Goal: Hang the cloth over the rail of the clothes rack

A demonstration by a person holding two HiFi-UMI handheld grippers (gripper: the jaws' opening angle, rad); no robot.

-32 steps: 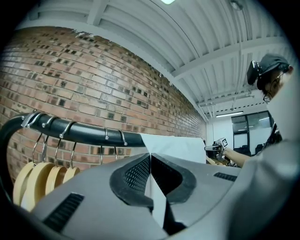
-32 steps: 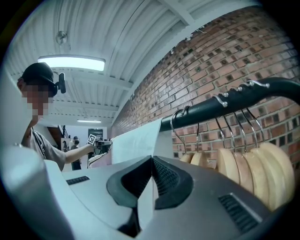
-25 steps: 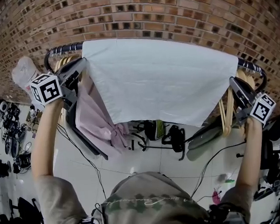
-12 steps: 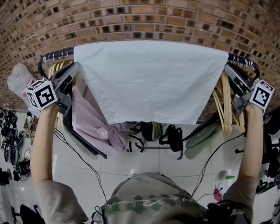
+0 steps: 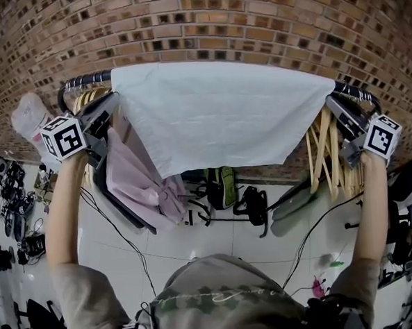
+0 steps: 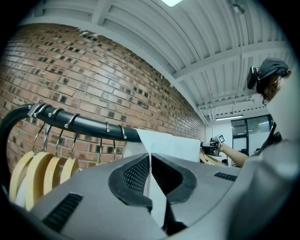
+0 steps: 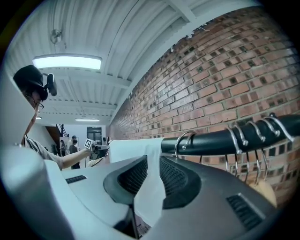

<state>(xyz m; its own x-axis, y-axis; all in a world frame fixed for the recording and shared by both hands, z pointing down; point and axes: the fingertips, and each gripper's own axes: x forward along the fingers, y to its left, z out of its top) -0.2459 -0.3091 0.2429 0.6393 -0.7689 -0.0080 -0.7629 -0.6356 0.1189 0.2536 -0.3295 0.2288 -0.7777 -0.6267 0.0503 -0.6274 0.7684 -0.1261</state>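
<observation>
Left gripper view: the left gripper (image 6: 150, 163) is clamped tight on one end of the cloth (image 6: 168, 143); right gripper view: the right gripper (image 7: 151, 164) has just been opening, its jaws slightly apart with the cloth's other end hanging loose between them; the cloth drapes over the rail (image 6: 89, 125), its long axis along it; the side behind the rail is hidden.

Garment: pink fabric garment (image 5: 141, 178), hanging below left tongs (image 5: 114, 103).
Hangers: pale wooden hangers (image 5: 324, 153), just beside right tongs (image 5: 331, 105).
Wall: red-brown brick wall (image 5: 253, 18), behind both.
</observation>
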